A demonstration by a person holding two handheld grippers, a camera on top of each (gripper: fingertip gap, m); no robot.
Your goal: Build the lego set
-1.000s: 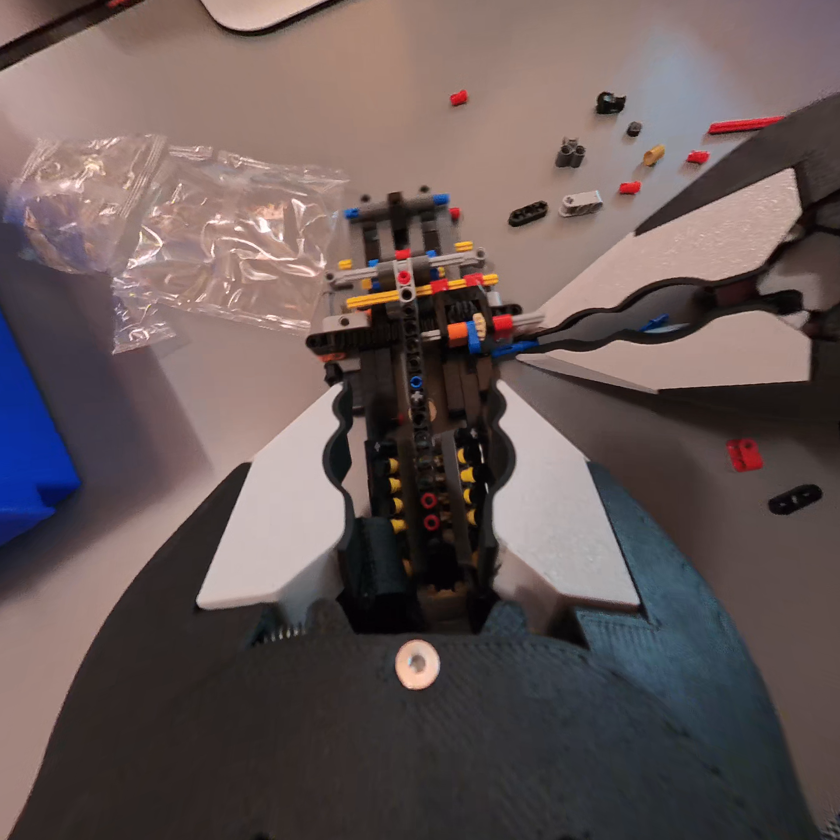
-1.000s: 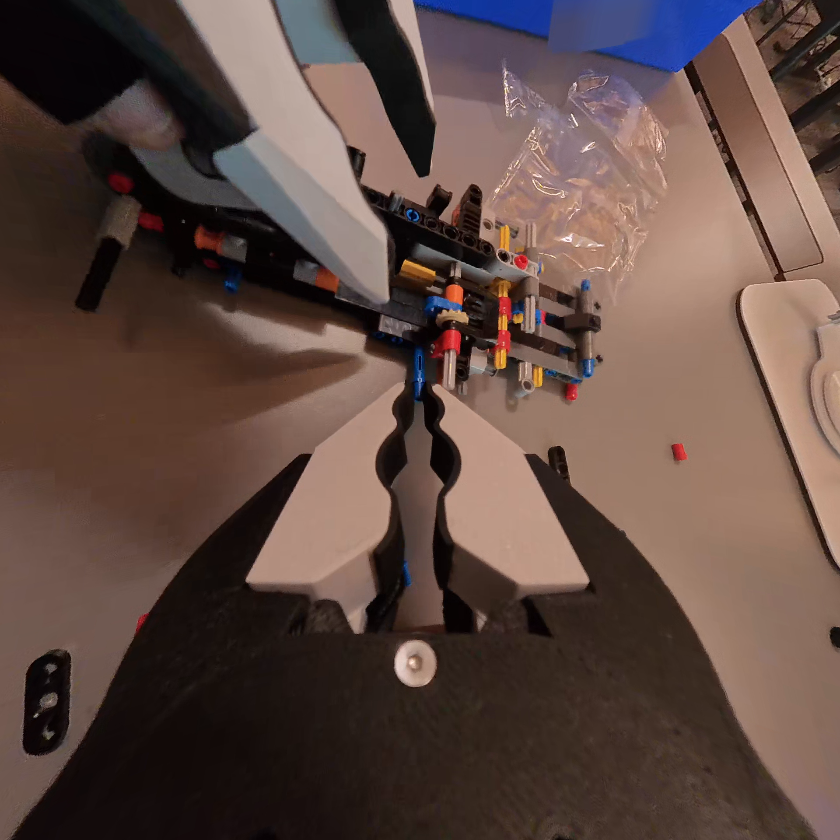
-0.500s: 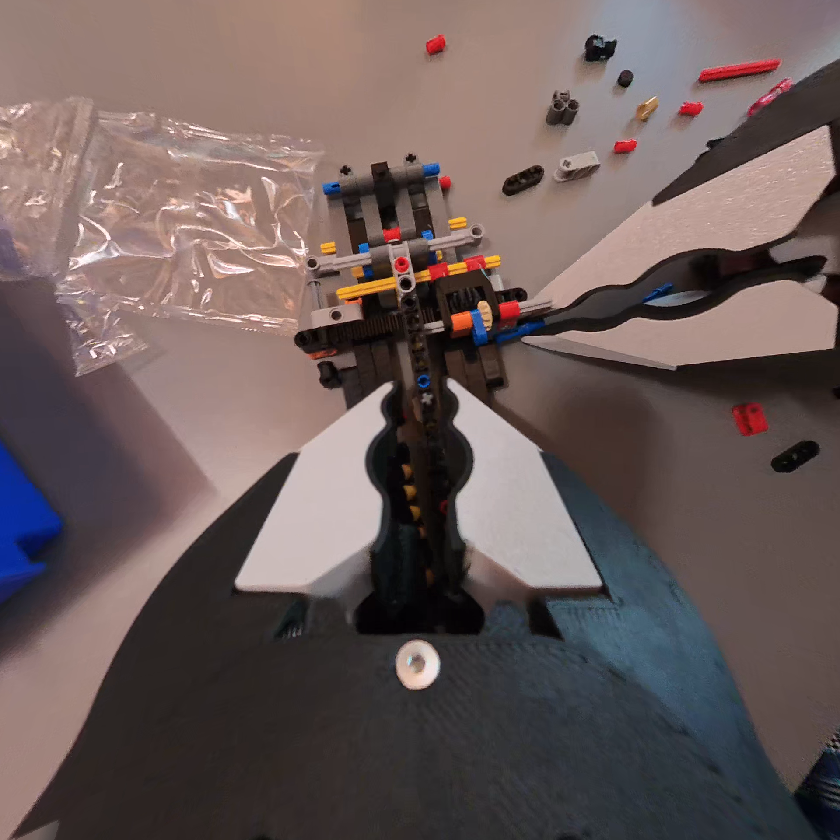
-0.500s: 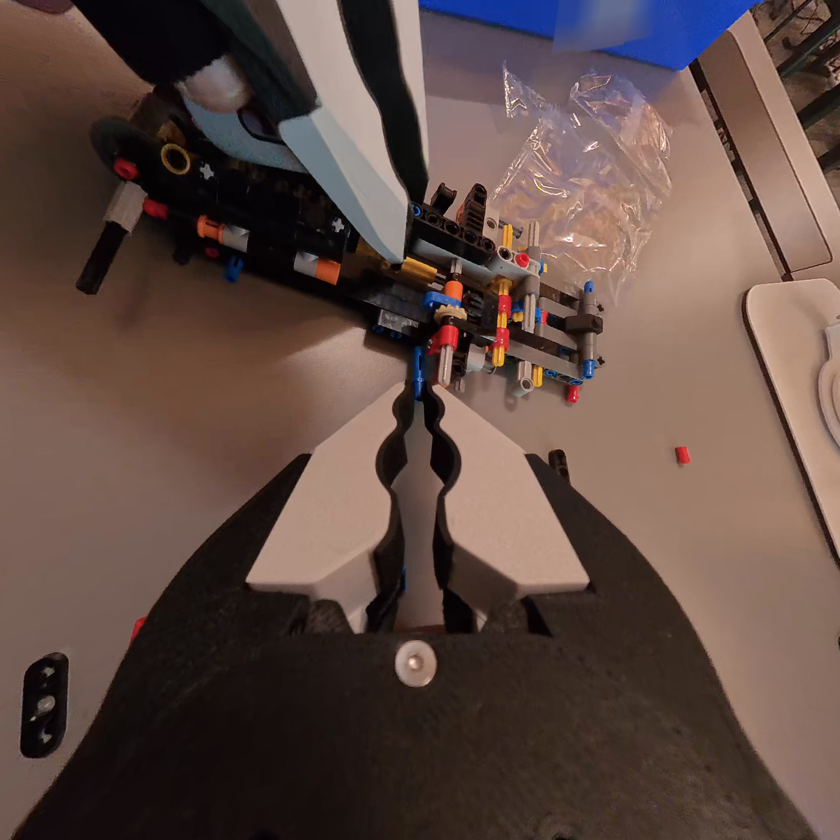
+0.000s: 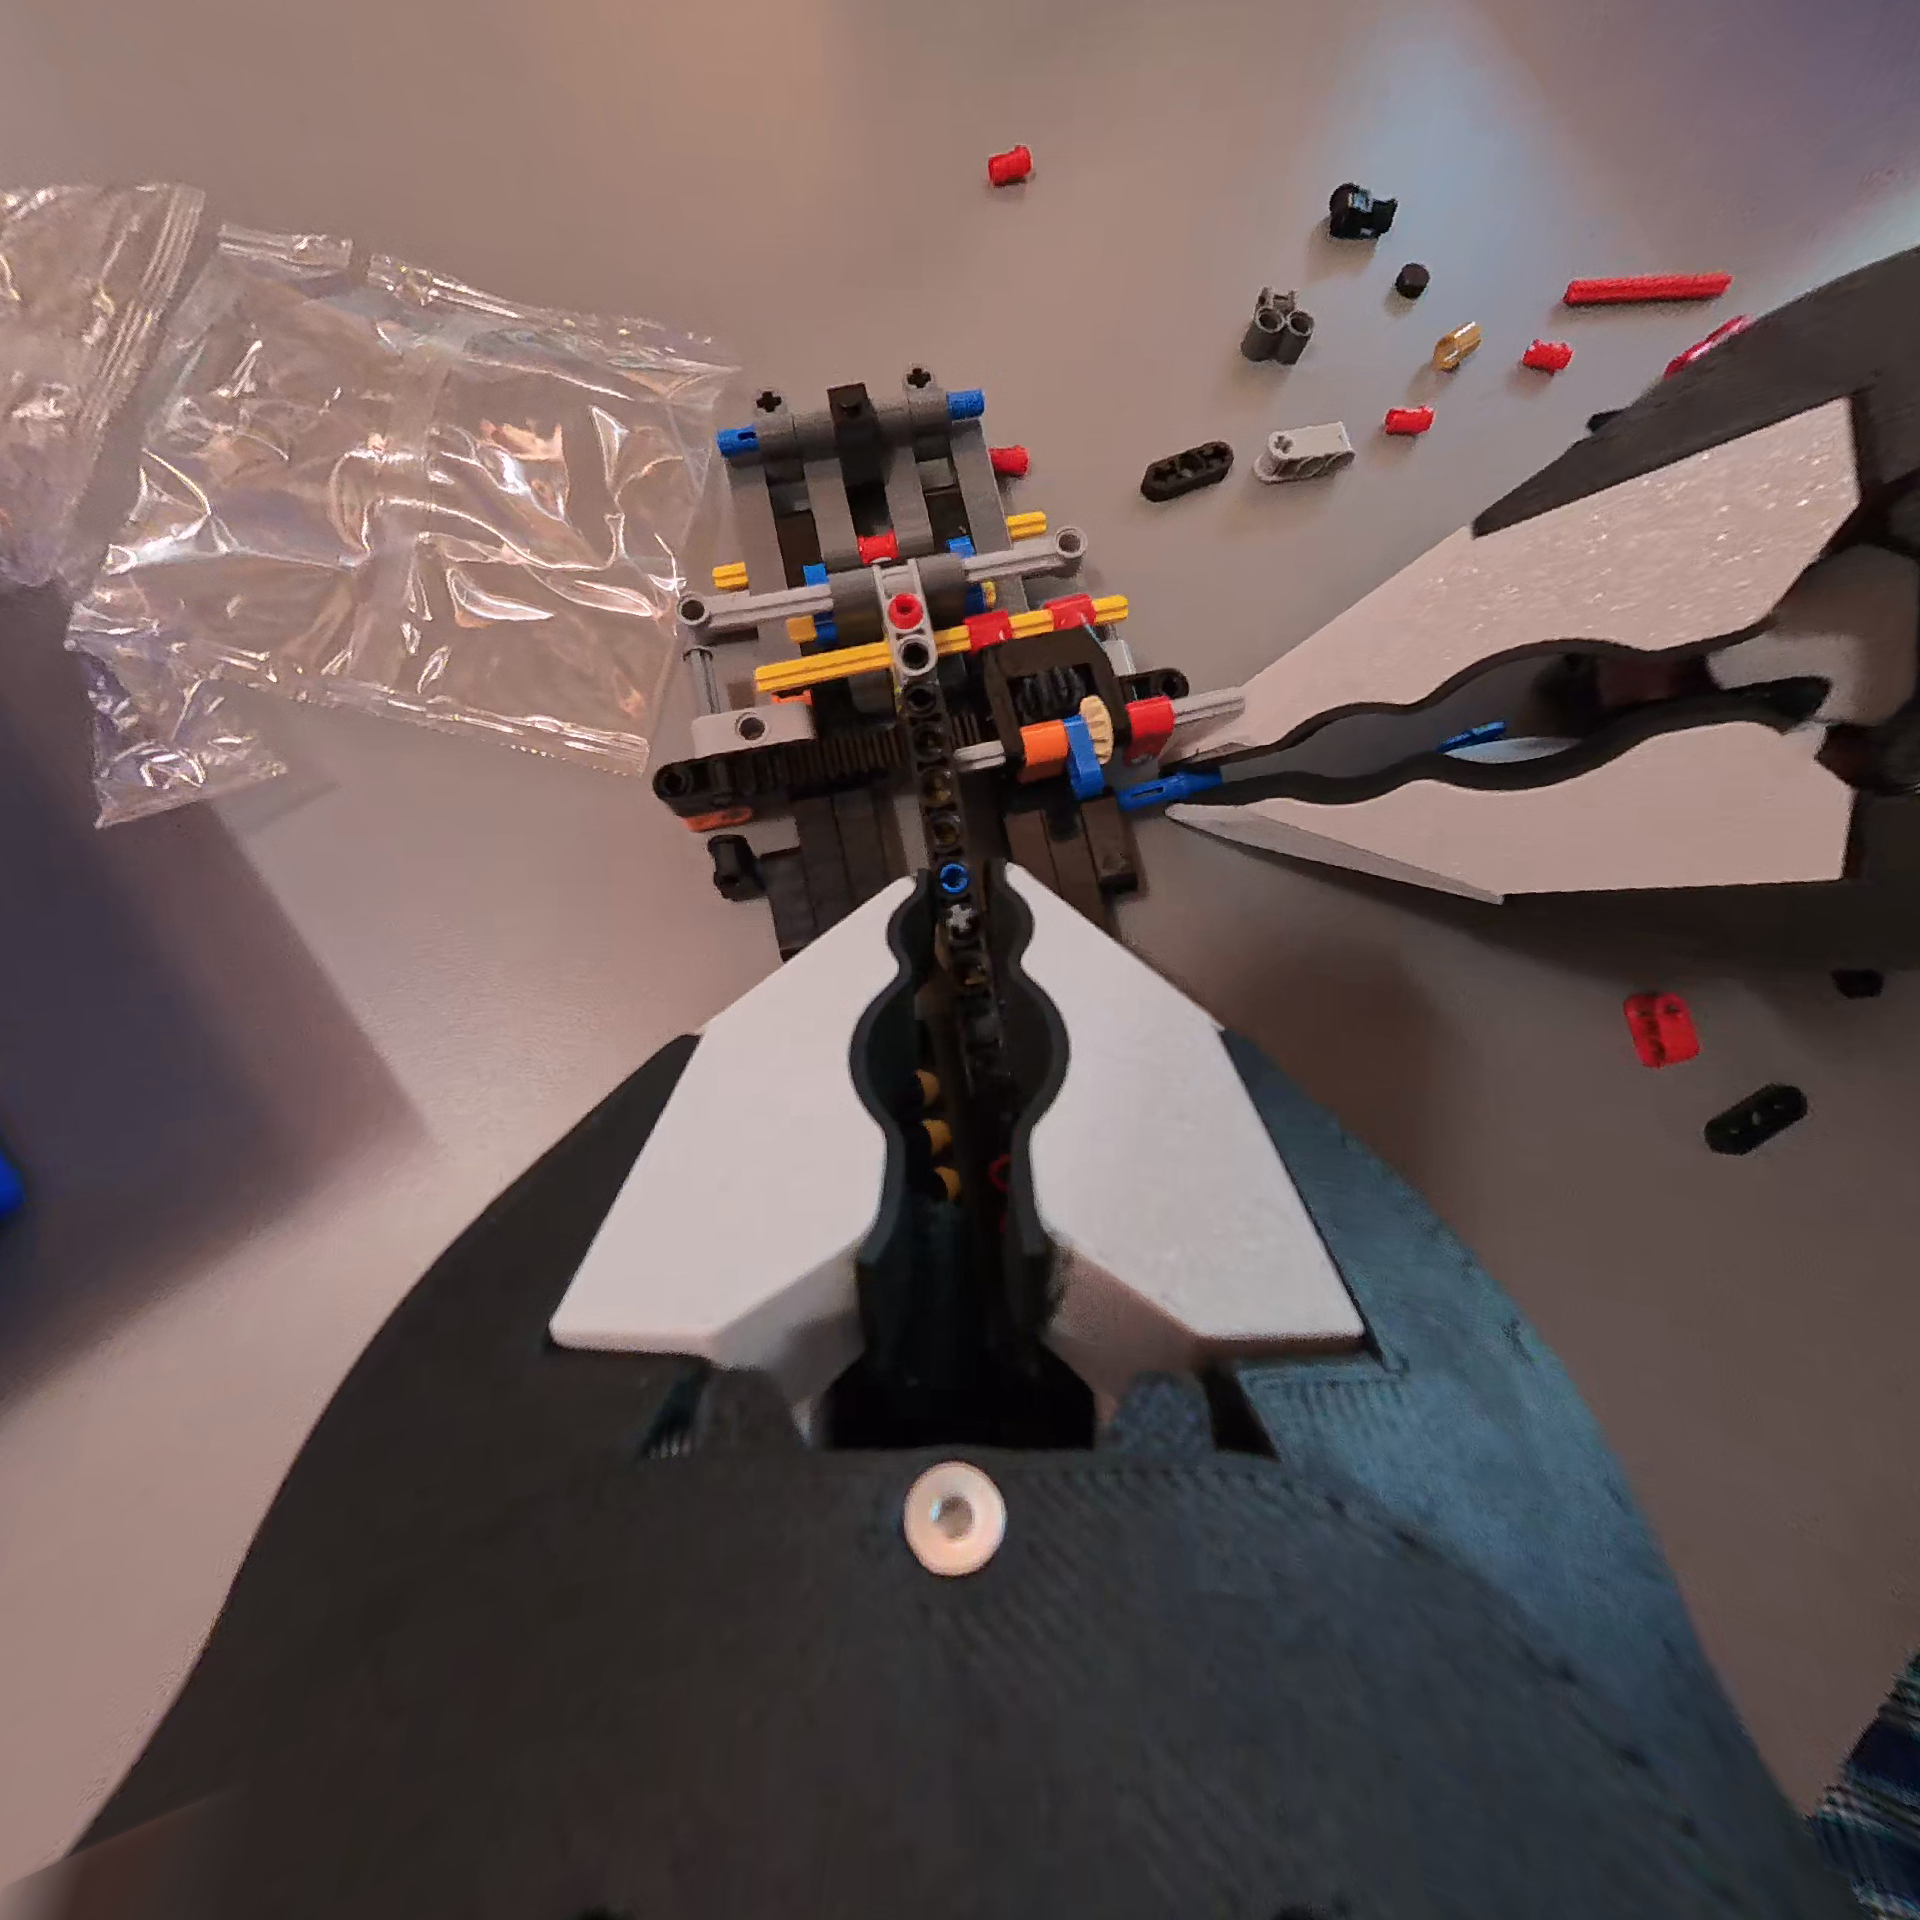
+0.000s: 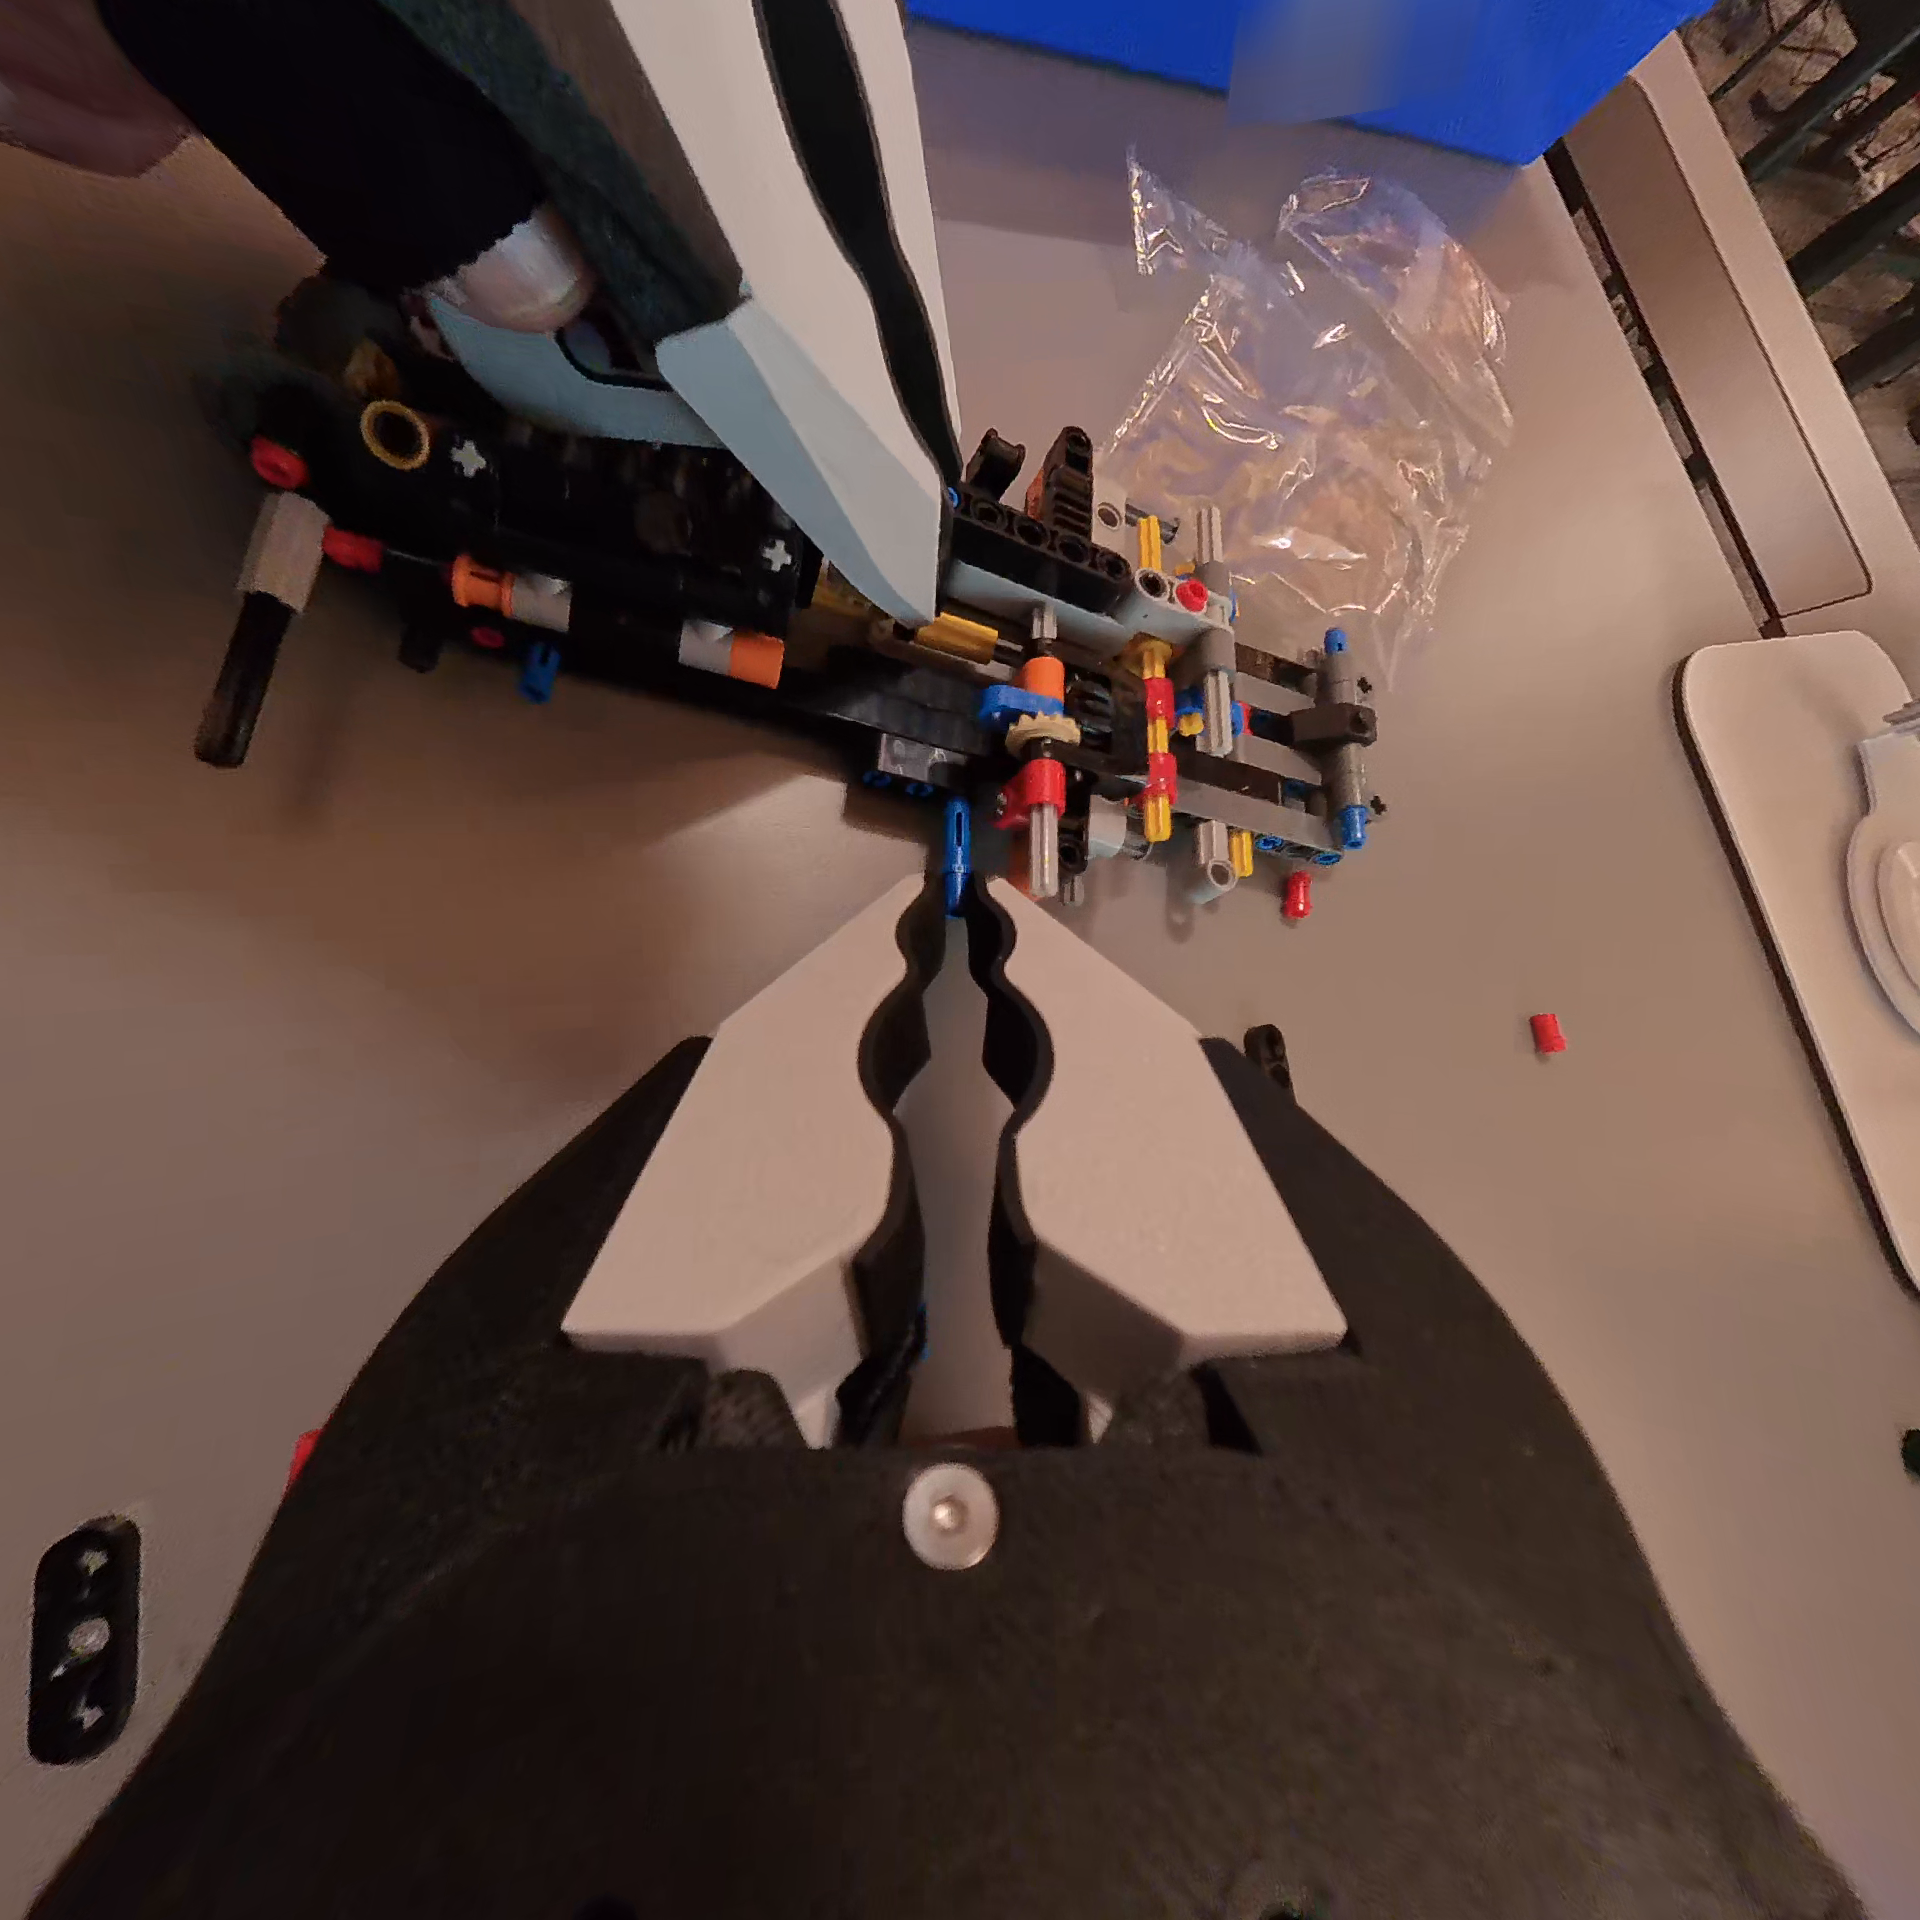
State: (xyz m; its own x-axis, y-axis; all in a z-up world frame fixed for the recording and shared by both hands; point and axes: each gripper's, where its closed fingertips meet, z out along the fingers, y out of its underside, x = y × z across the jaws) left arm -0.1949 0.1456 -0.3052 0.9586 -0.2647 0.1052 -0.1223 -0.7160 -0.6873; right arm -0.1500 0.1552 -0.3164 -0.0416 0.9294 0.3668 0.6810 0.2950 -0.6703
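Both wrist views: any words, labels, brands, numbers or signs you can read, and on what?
No text can be read in either view.
On the flat red lego piece lying on the grey table: faint marks, too blurred to read.
On the clear plastic bags: no print visible.

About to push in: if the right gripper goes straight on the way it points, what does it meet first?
The right gripper pinches a blue pin whose far end is already at the lego assembly's near edge, so that side comes first; depth is hard to judge.

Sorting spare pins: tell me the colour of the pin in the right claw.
Blue pin, clearest in the right wrist view.
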